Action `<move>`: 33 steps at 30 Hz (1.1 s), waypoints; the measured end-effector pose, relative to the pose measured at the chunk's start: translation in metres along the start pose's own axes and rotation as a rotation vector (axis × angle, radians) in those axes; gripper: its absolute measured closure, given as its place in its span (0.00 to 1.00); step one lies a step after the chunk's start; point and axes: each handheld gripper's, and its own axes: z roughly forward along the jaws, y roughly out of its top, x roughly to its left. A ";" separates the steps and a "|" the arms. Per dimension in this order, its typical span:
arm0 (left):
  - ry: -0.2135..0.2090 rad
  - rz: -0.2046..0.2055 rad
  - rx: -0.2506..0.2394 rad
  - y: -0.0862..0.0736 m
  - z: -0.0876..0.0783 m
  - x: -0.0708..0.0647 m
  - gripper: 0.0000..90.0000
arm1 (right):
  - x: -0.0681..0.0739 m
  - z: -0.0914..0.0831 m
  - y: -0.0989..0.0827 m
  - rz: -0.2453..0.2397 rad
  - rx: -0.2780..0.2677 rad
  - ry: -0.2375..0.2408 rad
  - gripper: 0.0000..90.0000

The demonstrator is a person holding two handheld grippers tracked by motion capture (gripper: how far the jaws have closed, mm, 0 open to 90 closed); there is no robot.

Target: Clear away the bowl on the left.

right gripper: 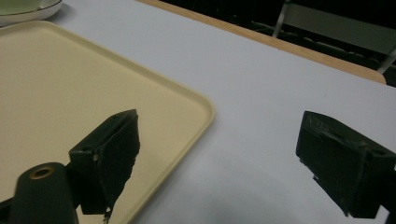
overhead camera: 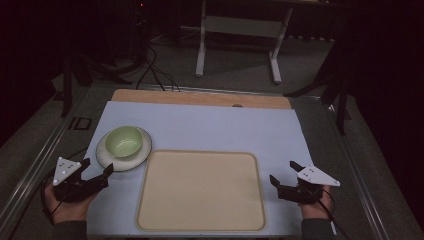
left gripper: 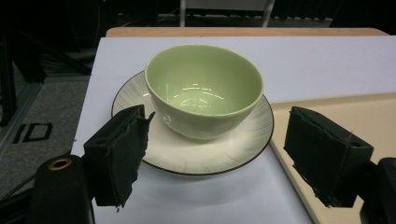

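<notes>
A pale green bowl (overhead camera: 124,141) (left gripper: 204,88) stands empty and upright on a white saucer (overhead camera: 141,155) (left gripper: 210,151) with a dark rim, at the left of the light mat. My left gripper (overhead camera: 97,168) (left gripper: 215,154) hovers just in front of the saucer, jaws open wide with nothing between them. A beige tray (overhead camera: 200,190) (right gripper: 60,88) lies empty at the front middle. My right gripper (overhead camera: 284,173) (right gripper: 219,154) stands open beside the tray's right edge, over the bare mat, holding nothing.
The light blue mat (overhead camera: 210,127) covers a wooden tabletop (overhead camera: 200,97) whose far edge shows behind it. Metal rails run along both table sides. A white table frame (overhead camera: 240,30) and cables stand on the floor beyond.
</notes>
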 end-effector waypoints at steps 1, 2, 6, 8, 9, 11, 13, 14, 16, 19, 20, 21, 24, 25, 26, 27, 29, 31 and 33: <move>0.000 0.000 0.000 0.000 0.000 0.000 0.24 | 0.000 0.000 0.000 0.001 -0.002 -0.001 0.14; -0.001 0.006 0.002 0.000 0.000 -0.001 0.24 | 0.000 0.000 0.000 0.002 -0.004 -0.001 0.14; -0.001 0.005 -0.001 0.000 0.000 -0.001 0.24 | 0.001 -0.001 0.000 -0.005 -0.010 -0.005 0.14; 0.000 0.008 0.002 0.000 0.000 -0.001 0.24 | 0.000 -0.002 0.001 -0.001 -0.020 -0.010 0.14; 0.000 0.008 0.002 0.000 0.000 -0.001 0.24 | 0.000 -0.002 0.001 -0.001 -0.020 -0.010 0.14; 0.002 0.007 0.002 0.000 0.000 -0.001 0.24 | 0.000 -0.001 0.001 0.000 -0.018 -0.013 0.14; 0.003 0.005 0.003 0.000 0.000 -0.001 0.24 | 0.000 -0.001 0.001 -0.001 -0.017 -0.013 0.14; 0.002 0.003 0.003 0.000 0.000 -0.001 0.25 | 0.000 -0.001 0.001 -0.001 -0.016 -0.011 0.14; 0.001 -0.003 0.001 0.000 -0.001 -0.001 0.25 | 0.000 -0.001 0.001 -0.001 -0.014 -0.011 0.14; 0.005 -0.012 -0.003 0.000 -0.002 0.000 0.25 | 0.000 -0.001 0.001 0.001 -0.016 -0.008 0.14; 0.006 -0.013 -0.003 0.000 -0.002 0.000 0.26 | 0.000 -0.001 0.001 0.001 -0.017 -0.007 0.14; 0.004 -0.014 -0.001 0.001 -0.002 0.000 0.26 | 0.000 -0.001 0.001 0.001 -0.017 -0.006 0.14; 0.007 -0.009 0.004 0.002 -0.001 0.001 0.27 | 0.001 -0.001 0.001 0.002 -0.016 -0.007 0.14; 0.010 -0.011 0.006 0.002 0.000 0.001 0.27 | 0.001 -0.001 0.000 0.006 -0.013 -0.007 0.14; 0.013 -0.012 0.009 0.002 0.000 0.001 0.27 | 0.001 -0.002 0.000 0.006 -0.019 -0.007 0.14; 0.014 -0.012 0.010 0.003 0.001 0.001 0.27 | 0.001 -0.002 0.000 0.006 -0.019 -0.007 0.14; 0.018 -0.011 0.007 0.005 0.001 0.001 0.27 | 0.000 -0.002 0.000 0.010 -0.022 -0.012 0.14; 0.019 -0.006 0.002 0.007 0.001 0.000 0.27 | 0.000 -0.003 0.000 0.012 -0.021 -0.014 0.14; 0.019 0.001 -0.001 0.009 0.001 -0.001 0.27 | 0.000 -0.002 0.000 0.011 -0.022 -0.013 0.15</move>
